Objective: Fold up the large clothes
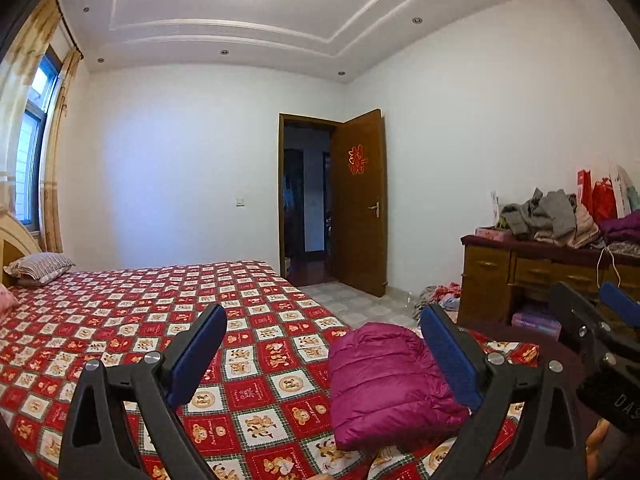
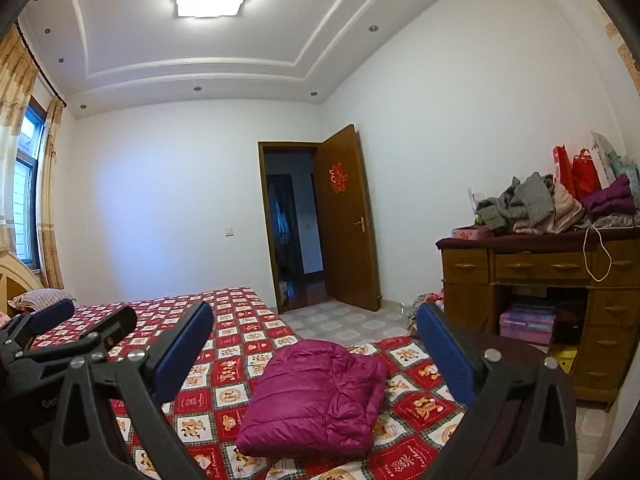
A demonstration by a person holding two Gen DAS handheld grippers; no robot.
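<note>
Nearest in the left wrist view, the left gripper (image 1: 320, 348) holds its blue-padded fingers (image 1: 198, 354) spread wide apart with nothing between the pads, pointing roughly level across the bed. In the right wrist view the right gripper (image 2: 314, 344) stands just as wide, its pads clear of any cloth. Just beyond them, the purple puffer jacket (image 2: 316, 396) lies folded into a compact bundle on the red teddy-bear bedspread (image 2: 224, 396), at about 6 o'clock in the right view and toward 5 o'clock in the left view, where the right-hand finger overlaps its edge in the picture; neither gripper touches it. The other gripper shows at 4 o'clock in the left view and at 9 o'clock in the right. Farther off, a pillow (image 1: 38, 266) rests at the head of the bed at 9 o'clock. A wooden dresser (image 2: 532, 280) at 3 o'clock carries a heap of clothes (image 2: 528, 206) and red bags (image 2: 576, 174). Farthest, near 12 o'clock, the brown door (image 2: 346, 220) stands open against the white wall.
</note>
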